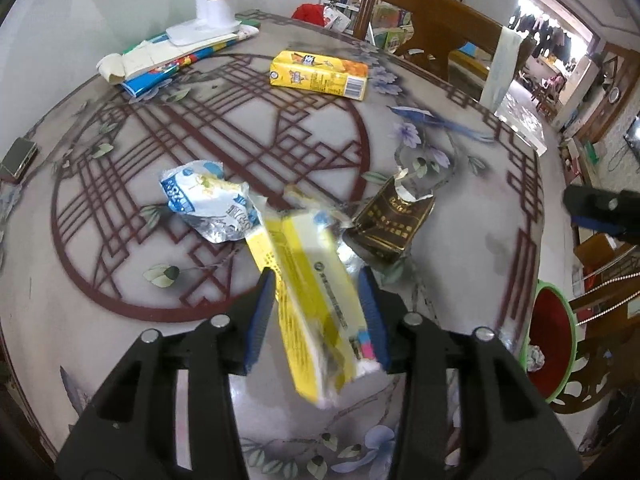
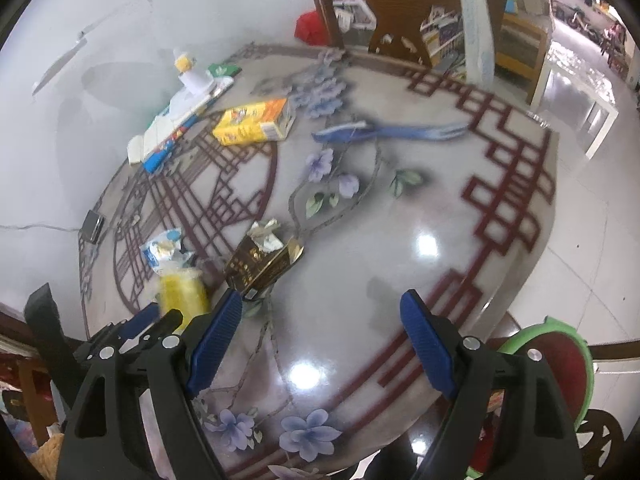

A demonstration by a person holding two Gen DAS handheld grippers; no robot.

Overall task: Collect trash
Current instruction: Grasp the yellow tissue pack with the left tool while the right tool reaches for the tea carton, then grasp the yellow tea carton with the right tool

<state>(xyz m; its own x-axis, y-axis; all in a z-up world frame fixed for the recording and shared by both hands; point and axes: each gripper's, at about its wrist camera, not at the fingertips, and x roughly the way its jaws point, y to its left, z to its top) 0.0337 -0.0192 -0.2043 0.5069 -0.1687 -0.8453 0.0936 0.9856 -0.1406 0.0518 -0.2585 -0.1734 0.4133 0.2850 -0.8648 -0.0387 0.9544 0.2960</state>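
Note:
My left gripper (image 1: pixel 316 300) is shut on a yellow tissue pack (image 1: pixel 316 304), held tilted above the round patterned table (image 1: pixel 120 344). The pack also shows in the right wrist view (image 2: pixel 184 294), with the left gripper (image 2: pixel 150 320) behind it. A crumpled blue-white wrapper (image 1: pixel 208 204) lies just left of the pack. A torn dark gold cigarette box (image 1: pixel 390 220) lies to its right. My right gripper (image 2: pixel 322 320) is open and empty above the table's near edge; the cigarette box (image 2: pixel 260 262) lies by its left fingertip. The crumpled wrapper (image 2: pixel 164 252) lies further left.
A yellow drink carton (image 1: pixel 320 74) lies far across the table. A white lamp (image 1: pixel 208 8) stands on papers (image 1: pixel 168 56). A small dark box (image 1: pixel 18 158) sits at the left edge. A wooden chair (image 1: pixel 432 24) stands behind. A green-rimmed red bin (image 2: pixel 560 364) sits on the floor right.

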